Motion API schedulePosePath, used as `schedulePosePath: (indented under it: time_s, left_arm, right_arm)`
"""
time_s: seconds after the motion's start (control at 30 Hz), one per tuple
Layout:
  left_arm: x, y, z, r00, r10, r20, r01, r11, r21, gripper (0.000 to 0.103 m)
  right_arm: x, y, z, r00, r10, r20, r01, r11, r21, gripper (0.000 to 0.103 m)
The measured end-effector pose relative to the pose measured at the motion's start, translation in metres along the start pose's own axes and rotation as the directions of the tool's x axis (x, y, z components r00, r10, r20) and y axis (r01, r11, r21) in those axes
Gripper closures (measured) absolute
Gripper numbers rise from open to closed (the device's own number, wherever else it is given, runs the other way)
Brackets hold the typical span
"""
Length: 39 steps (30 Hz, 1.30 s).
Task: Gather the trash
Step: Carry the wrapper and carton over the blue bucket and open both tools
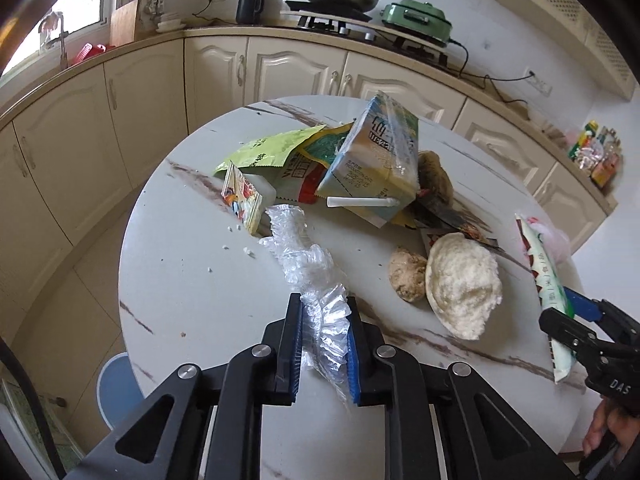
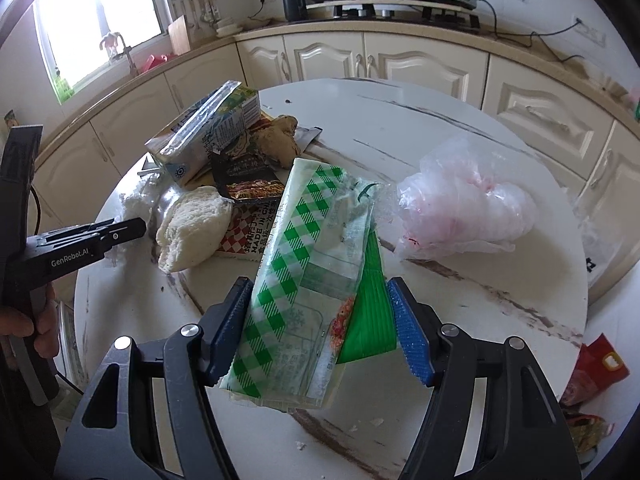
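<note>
Crinkled clear film (image 1: 316, 280), glossy checked wrapper (image 2: 308, 280).

The tabletop (image 1: 192, 300) is smooth and shiny, like white stone with brown streaks. The clear plastic wrap (image 1: 304, 264) is thin and crinkly. The green checked wrapper (image 2: 304, 280) is glossy plastic. The milk carton (image 1: 376, 164) looks like smooth printed card. The torn bun (image 1: 460, 288) looks rough and crumbly.

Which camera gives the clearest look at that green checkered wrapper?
The right wrist view: the green checkered wrapper fills the middle, held between the right gripper's fingers. The left wrist view shows it only as a narrow strip at the right edge, seen side-on.
</note>
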<state>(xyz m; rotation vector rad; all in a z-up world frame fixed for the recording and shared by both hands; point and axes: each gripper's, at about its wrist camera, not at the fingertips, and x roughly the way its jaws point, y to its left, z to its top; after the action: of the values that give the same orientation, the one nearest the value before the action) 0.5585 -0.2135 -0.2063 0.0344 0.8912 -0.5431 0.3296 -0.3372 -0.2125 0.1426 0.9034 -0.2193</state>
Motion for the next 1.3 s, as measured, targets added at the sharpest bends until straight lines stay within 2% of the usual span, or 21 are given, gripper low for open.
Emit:
schedulePosePath:
  time_s: [0.23,0.33,0.43,0.6,0.73,0.9,1.03,1.1,1.17,1.3]
  left_arm:
    - [-0.039,0.0,-0.026,0.993,-0.099,0.057,0.097,0.994,0.04,0.09]
    - [-0.07,0.011,-0.032,0.987,-0.141,0.083,0.138,0.99,0.04,0.09]
    - [-0.112,0.038,-0.041,0.981,-0.151,0.121,0.148,0.988,0.039,0.09]
    - [-0.17,0.085,-0.067,0.978,-0.103,0.181,0.105,0.995,0.0,0.09]
    - [-0.21,0.135,-0.096,0.979,-0.023,0.201,0.037,0.997,-0.068,0.09]
    - [-0.235,0.216,-0.142,0.981,0.11,0.157,-0.081,0.981,-0.178,0.09]
    - [-0.228,0.275,-0.178,0.984,0.167,0.067,-0.145,0.955,-0.258,0.09]
    - [-0.216,0.305,-0.194,0.983,0.183,0.004,-0.174,0.942,-0.287,0.089]
    - [-0.202,0.336,-0.204,0.977,0.2,-0.066,-0.211,0.926,-0.312,0.089]
    - [-0.17,0.382,-0.227,0.968,0.182,-0.175,-0.234,0.908,-0.347,0.089]
  right_arm:
    - [-0.022,0.016,-0.004,1.0,0.011,0.029,-0.011,1.0,0.013,0.037]
    - [-0.037,0.027,-0.004,0.998,0.013,0.054,-0.013,1.0,0.01,0.037]
    - [-0.051,0.05,0.0,0.997,0.027,0.075,-0.026,1.0,-0.013,0.037]
    - [-0.06,0.109,0.009,0.989,0.11,0.1,-0.101,0.991,-0.087,0.037]
    - [-0.048,0.184,0.017,0.97,0.23,0.081,-0.212,0.96,-0.18,0.037]
    - [0.002,0.288,0.017,0.935,0.355,-0.012,-0.344,0.897,-0.278,0.037]
    - [0.067,0.359,0.004,0.907,0.404,-0.12,-0.421,0.856,-0.299,0.036]
    - [0.11,0.387,-0.005,0.899,0.398,-0.18,-0.436,0.852,-0.291,0.036]
    - [0.156,0.412,-0.018,0.881,0.404,-0.245,-0.462,0.846,-0.266,0.036]
    - [0.235,0.436,-0.042,0.853,0.383,-0.354,-0.471,0.857,-0.209,0.036]
